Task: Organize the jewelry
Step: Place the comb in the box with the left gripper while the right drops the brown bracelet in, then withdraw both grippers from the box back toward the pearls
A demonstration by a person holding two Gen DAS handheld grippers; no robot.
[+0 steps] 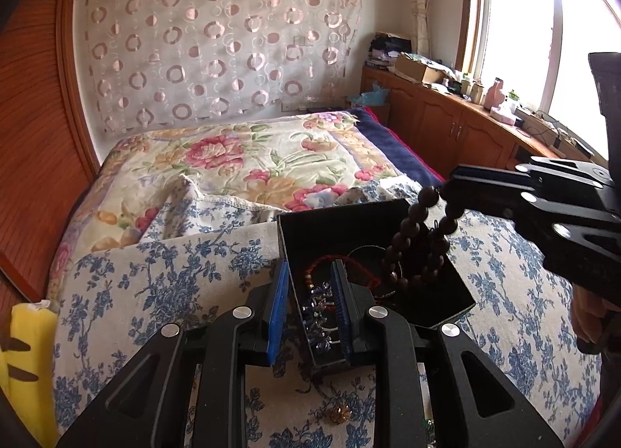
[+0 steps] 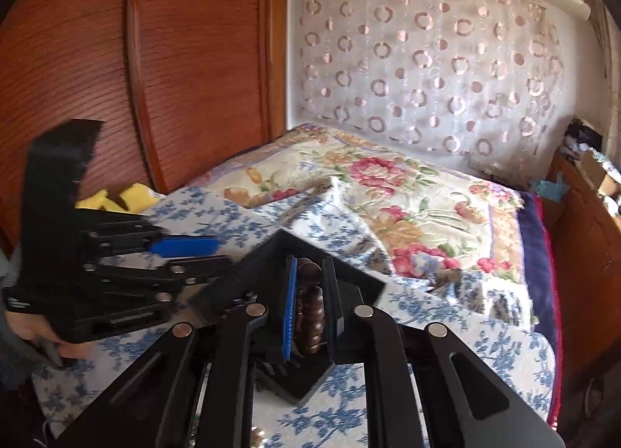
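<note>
A black jewelry box (image 1: 310, 223) sits on the blue-flowered cloth (image 1: 155, 285) on the bed. My left gripper (image 1: 310, 308) is shut on the box's near wall, one finger outside and one inside beside a blue crystal bracelet (image 1: 316, 316) and a red cord bracelet (image 1: 349, 263). My right gripper (image 1: 446, 186) is shut on a dark wooden bead bracelet (image 1: 419, 246) that hangs into the box. In the right wrist view the beads (image 2: 308, 308) sit between the fingers of my right gripper (image 2: 310, 308) above the box (image 2: 240, 273); the left gripper (image 2: 182, 246) shows at the left.
A small gold bead charm (image 1: 338, 412) lies on the cloth below the left gripper. A yellow cushion (image 1: 27, 362) lies at the left edge. The floral quilt (image 1: 240, 160) covers the bed behind. A wooden wardrobe (image 2: 155, 59) stands left; cabinets (image 1: 446, 118) with clutter stand right.
</note>
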